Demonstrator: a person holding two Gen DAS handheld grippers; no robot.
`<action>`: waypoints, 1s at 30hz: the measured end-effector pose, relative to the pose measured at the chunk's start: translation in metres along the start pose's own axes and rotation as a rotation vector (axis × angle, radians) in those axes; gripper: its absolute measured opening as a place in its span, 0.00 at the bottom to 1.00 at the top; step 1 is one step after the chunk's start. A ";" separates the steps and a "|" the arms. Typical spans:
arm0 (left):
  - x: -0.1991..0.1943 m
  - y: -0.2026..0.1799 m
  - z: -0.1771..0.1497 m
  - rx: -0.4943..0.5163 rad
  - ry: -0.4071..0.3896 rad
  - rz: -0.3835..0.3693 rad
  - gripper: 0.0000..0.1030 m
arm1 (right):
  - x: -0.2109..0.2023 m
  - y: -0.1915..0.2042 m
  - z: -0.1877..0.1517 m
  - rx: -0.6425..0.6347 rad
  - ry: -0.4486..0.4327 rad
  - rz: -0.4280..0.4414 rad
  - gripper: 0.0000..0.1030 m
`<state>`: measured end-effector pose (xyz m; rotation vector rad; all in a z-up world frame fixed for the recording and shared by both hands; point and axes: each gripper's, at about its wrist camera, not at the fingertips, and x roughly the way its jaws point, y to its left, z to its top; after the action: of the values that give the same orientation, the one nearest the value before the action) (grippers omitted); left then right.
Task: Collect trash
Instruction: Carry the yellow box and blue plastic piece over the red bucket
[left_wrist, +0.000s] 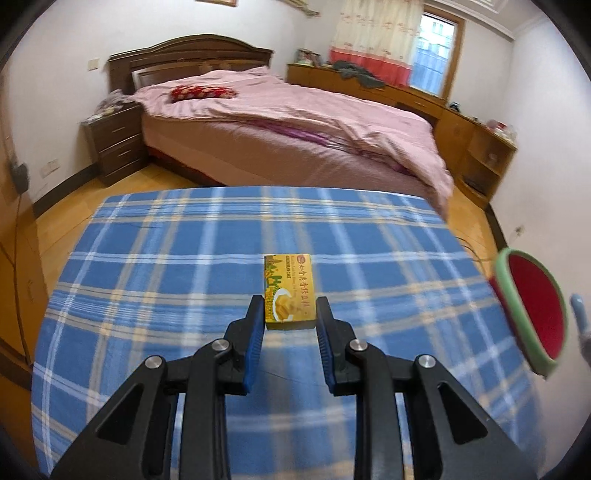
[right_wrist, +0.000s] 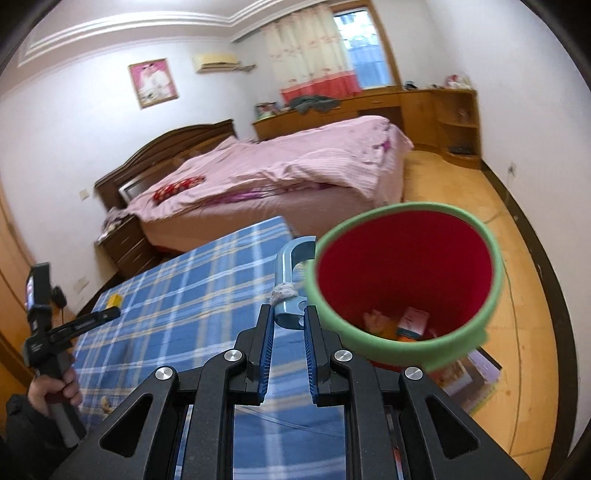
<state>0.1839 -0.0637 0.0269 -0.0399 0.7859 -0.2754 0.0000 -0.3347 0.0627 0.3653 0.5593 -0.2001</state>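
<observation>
Pinching a yellow cake box (left_wrist: 289, 291) above the blue plaid table (left_wrist: 155, 258), the left gripper (left_wrist: 289, 308) hovers; the right gripper (right_wrist: 289, 317) clamps the red bin's (right_wrist: 406, 266) blue handle (right_wrist: 290, 280) off the table's right edge, pink bed (left_wrist: 280, 125) behind.

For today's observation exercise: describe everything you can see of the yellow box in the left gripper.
The yellow box is a small flat rectangular carton, apparently cardboard, printed with red and gold Chinese characters, the words "Green Bean Cake", and a picture of pale yellow cakes. It looks intact and closed. It is held lengthwise, pointing away from the camera, between the blue pads of the left gripper, which press its two long sides, above the blue plaid cloth.
</observation>
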 end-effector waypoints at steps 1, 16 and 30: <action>-0.005 -0.009 0.000 0.013 0.000 -0.018 0.27 | -0.002 -0.006 -0.001 0.018 -0.005 -0.003 0.16; -0.028 -0.161 0.001 0.225 0.003 -0.249 0.26 | -0.022 -0.079 -0.003 0.104 -0.036 -0.014 0.16; 0.024 -0.290 -0.014 0.435 0.066 -0.307 0.26 | 0.006 -0.128 0.010 0.111 -0.025 -0.022 0.16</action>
<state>0.1237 -0.3487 0.0403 0.2619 0.7709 -0.7368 -0.0264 -0.4566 0.0312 0.4637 0.5287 -0.2573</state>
